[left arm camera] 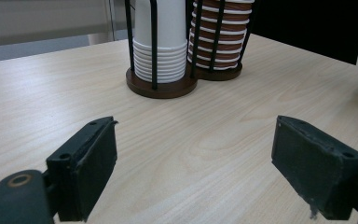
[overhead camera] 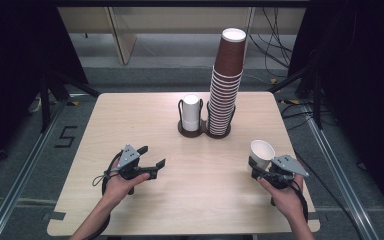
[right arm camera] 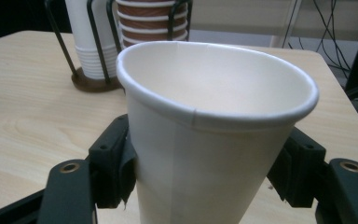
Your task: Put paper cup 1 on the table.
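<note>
One white paper cup (right arm camera: 214,130), smooth, tapered and roll-rimmed, is pinched upright at its lower wall by the right gripper (overhead camera: 261,172) over the table's (overhead camera: 130,120) near right corner, evidently to keep its mouth unobstructed, while the left gripper (overhead camera: 152,161) rests spread and empty.

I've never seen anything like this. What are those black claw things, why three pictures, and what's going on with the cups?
A person holds a two-jaw tool in each hand. One camera looks down from above; one more rides on each tool, looking along its jaws. On the wooden table stands a wire holder with a short stack of white cups and a tall stack of brown cups. The right hand-held gripper clamps a single white cup, upright. The left hand-held gripper is open and holds nothing.
</note>
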